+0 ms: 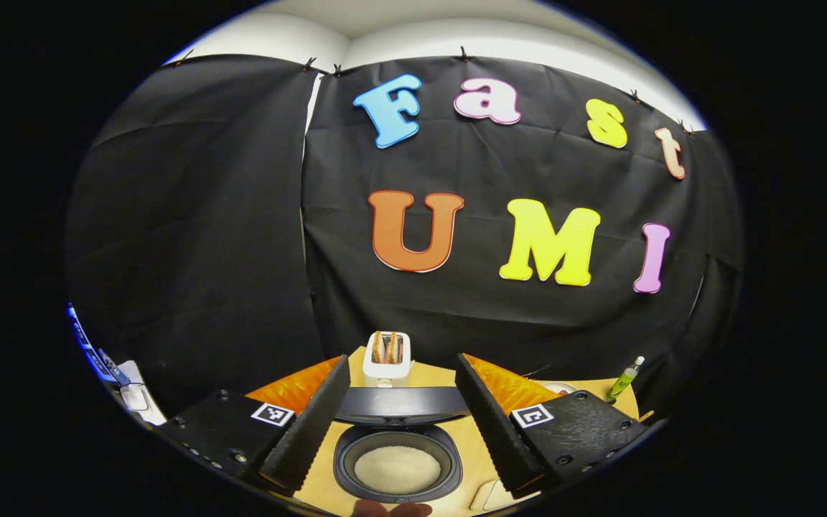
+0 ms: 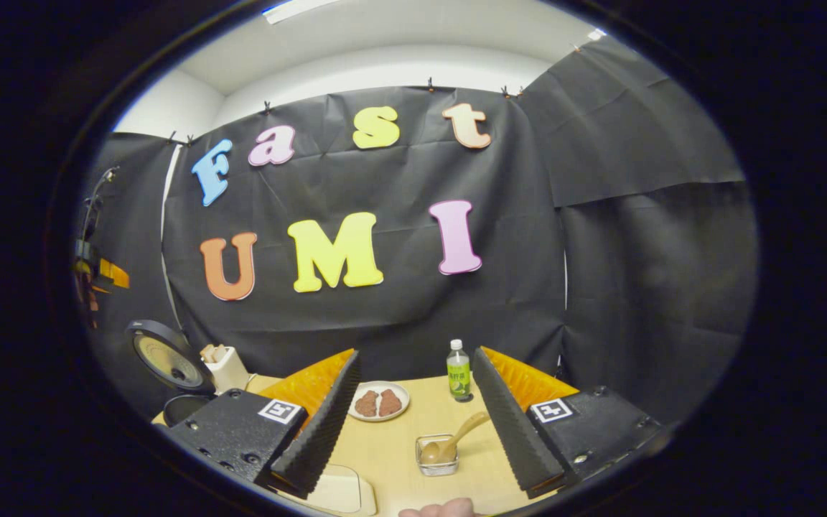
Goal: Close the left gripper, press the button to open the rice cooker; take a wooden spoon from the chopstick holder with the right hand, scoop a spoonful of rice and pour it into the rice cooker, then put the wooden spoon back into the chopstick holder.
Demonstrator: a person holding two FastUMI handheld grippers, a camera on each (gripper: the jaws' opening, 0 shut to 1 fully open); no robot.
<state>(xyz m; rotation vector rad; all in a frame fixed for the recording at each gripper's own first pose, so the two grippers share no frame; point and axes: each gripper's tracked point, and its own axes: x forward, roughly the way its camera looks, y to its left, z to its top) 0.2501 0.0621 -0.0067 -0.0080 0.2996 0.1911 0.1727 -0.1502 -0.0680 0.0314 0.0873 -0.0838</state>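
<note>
The rice cooker (image 1: 398, 459) sits open between my left gripper (image 1: 399, 424) fingers, rice inside, lid (image 1: 399, 403) tipped back for pouring. My right gripper (image 2: 413, 416) is spread wide and holds nothing; ahead between its fingers the wooden spoon (image 2: 453, 441) rests in a small glass dish (image 2: 436, 463) (not the holder). Left is spread too, empty.

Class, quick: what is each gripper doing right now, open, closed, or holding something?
Left gripper: open, holding nothing, above the open rice cooker.
Right gripper: open, holding nothing; the wooden spoon lies ahead.
</note>
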